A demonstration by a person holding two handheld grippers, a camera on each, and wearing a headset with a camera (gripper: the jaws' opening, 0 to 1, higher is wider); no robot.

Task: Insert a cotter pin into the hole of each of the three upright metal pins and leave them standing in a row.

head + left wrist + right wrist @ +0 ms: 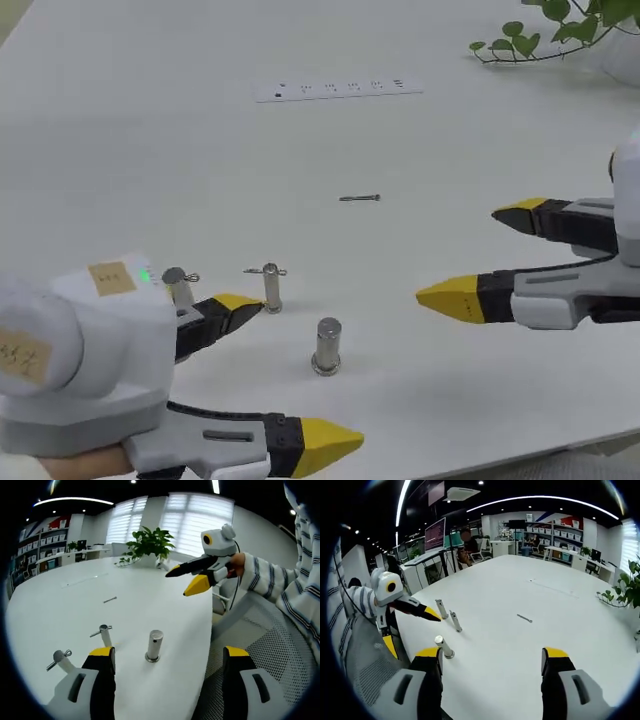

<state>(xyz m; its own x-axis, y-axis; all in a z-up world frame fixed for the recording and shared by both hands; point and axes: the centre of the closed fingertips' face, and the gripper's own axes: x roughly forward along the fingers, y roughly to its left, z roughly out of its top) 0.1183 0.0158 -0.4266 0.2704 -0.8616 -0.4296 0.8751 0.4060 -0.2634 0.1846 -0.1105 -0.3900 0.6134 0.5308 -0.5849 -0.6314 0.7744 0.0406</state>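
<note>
On left gripper (311,371), illegible labels (111,278)

A broad white table (150,120) has a leafy plant (150,542) at its far right corner. Beyond the plant are bright windows (200,520) with blinds. Shelves (45,555) line one wall, a screen (435,534) glows above desks, and curved light strips (545,499) cross the dark ceiling.

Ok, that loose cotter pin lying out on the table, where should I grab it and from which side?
Probably pinch the cotter pin across its thin shank near one end, coming straight down from above with the right tool. It lies flat on the table, so only its two long sides offer the jaws a hold.
</note>
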